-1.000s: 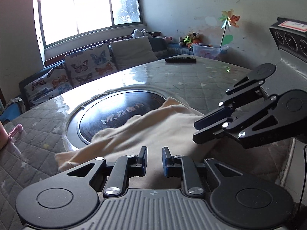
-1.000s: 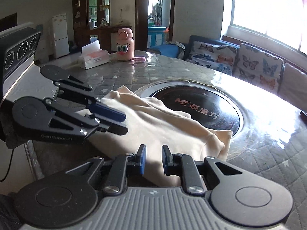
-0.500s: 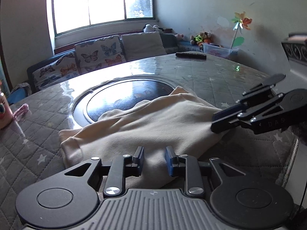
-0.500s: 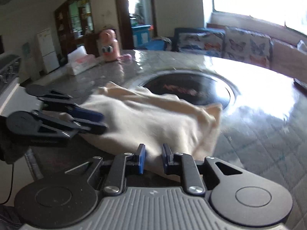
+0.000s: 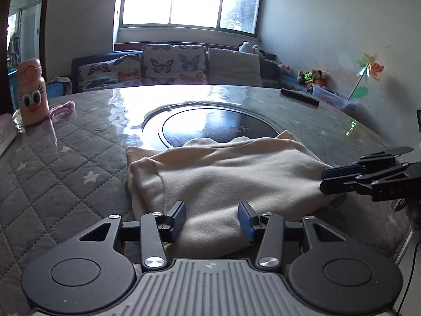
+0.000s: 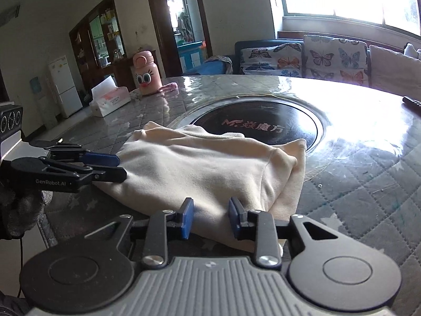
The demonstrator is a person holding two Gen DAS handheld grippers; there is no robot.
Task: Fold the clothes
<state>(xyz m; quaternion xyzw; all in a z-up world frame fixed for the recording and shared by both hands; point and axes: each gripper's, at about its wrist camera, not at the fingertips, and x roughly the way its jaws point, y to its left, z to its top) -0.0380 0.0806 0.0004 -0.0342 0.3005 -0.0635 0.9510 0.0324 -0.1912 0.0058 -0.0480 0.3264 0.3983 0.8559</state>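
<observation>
1. Left wrist view: the left gripper (image 5: 211, 220) stands spread, its blue pads either side of the near edge of a folded cream garment (image 5: 226, 173), gripping nothing.
2. The garment lies on the quilted table (image 5: 65, 173), its far edge over the dark round inset (image 5: 218, 126).
3. Right wrist view: the right gripper (image 6: 210, 218) is also spread over the garment's near edge.
4. A pink bottle (image 6: 145, 73) and tissue box (image 6: 110, 100) stand well apart behind.

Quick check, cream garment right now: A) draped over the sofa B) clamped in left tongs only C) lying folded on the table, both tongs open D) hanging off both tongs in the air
C: the cream garment lies folded on the table, with the left tongs and right tongs both open at its near edge.
</observation>
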